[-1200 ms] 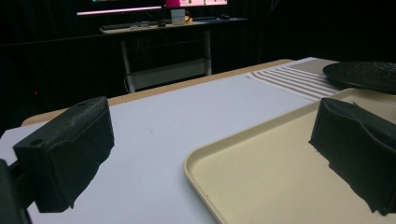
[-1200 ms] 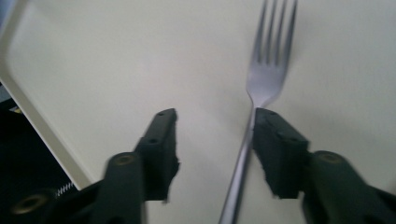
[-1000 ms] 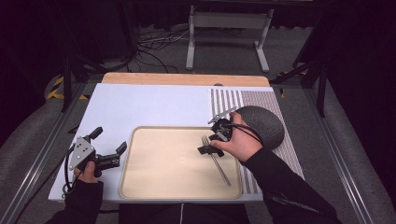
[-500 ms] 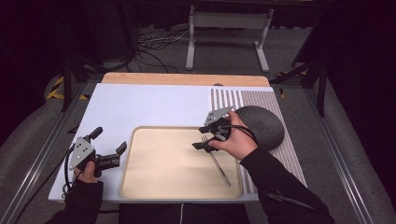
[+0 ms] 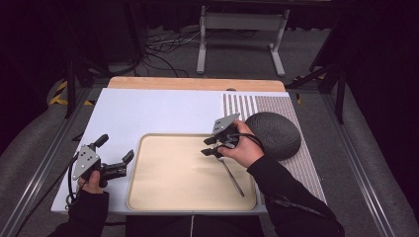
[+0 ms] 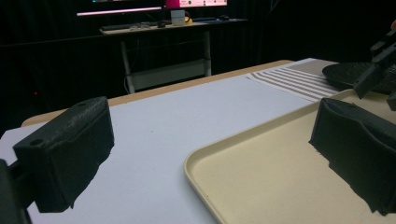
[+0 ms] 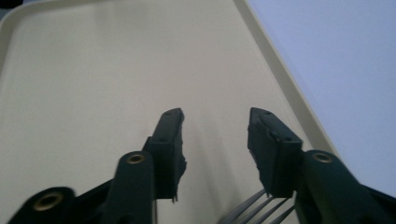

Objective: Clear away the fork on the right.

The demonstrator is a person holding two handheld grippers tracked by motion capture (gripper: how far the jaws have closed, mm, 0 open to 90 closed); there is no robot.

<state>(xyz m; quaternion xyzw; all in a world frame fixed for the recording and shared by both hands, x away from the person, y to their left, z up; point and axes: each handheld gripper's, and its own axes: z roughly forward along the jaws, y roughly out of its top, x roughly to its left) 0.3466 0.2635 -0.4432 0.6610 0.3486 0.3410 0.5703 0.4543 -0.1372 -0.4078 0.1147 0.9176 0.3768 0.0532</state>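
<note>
High view shows a fork (image 5: 232,174) lying flat on the tray (image 5: 148,197), just behind the right tongs (image 5: 211,146), gaping and empty like the left tongs (image 5: 129,163); stiff, thin, likely slippery, best pinched mid-handle.

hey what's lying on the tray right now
A fork lies on the right part of the tray, handle toward the person. Its tines show beneath the open right gripper, which partly covers its head in the high view. The rest of the tray looks bare.
</note>
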